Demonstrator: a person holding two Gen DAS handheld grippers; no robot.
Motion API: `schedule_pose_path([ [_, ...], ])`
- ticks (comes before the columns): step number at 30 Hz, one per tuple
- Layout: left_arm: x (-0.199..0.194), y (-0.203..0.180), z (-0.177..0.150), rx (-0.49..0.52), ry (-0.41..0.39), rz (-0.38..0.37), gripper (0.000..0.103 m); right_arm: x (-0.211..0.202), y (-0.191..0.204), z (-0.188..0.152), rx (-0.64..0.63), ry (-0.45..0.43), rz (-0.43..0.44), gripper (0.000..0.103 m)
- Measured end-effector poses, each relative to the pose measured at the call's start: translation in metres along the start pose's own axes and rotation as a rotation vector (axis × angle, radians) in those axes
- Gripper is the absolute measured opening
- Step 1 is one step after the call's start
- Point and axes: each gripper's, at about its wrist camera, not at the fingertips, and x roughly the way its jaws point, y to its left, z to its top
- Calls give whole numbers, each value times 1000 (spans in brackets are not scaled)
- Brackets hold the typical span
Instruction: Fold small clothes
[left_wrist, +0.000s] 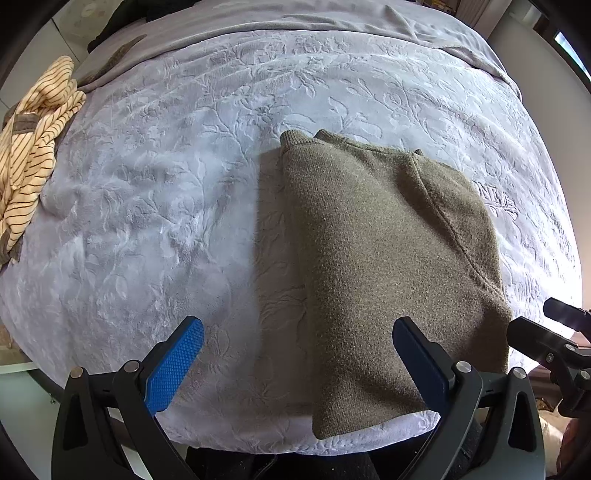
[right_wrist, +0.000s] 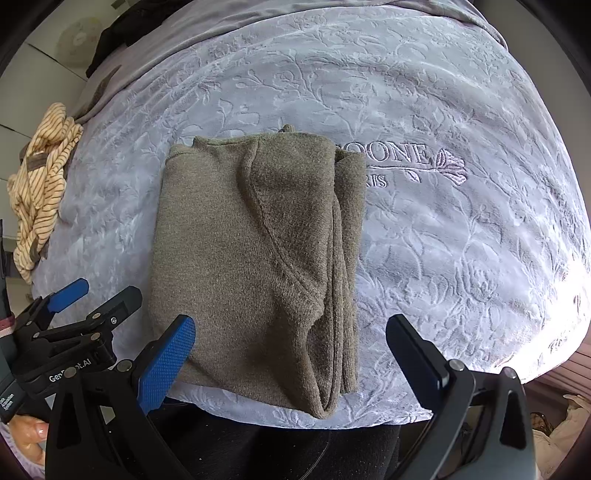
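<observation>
An olive-green knit garment (left_wrist: 384, 258) lies folded into a long rectangle on the pale embossed blanket (left_wrist: 166, 221), reaching to the near edge. It also shows in the right wrist view (right_wrist: 255, 258), with layered folds along its right side. My left gripper (left_wrist: 297, 354) is open and empty, above the garment's near left edge. My right gripper (right_wrist: 291, 350) is open and empty, above the garment's near end. The left gripper also shows in the right wrist view (right_wrist: 85, 295), to the left of the garment.
A crumpled cream garment with dark stripes (left_wrist: 33, 147) lies at the blanket's left edge, also in the right wrist view (right_wrist: 40, 195). The blanket (right_wrist: 461, 221) carries embroidered lettering right of the olive garment. A grey sheet (left_wrist: 258, 22) lies at the far side.
</observation>
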Motion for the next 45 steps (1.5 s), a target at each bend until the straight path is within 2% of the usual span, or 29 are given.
schedule_pose_path([
  [13,-2,-1,1,2,-8,-1,102,1,0,2,2,2,-1,103],
  [19,3,2,0,-15,24,-15,102,2,-1,4,2,5,0,103],
  [45,5,1,-2,-2,27,19,102,3,-1,3,3,7,1,103],
])
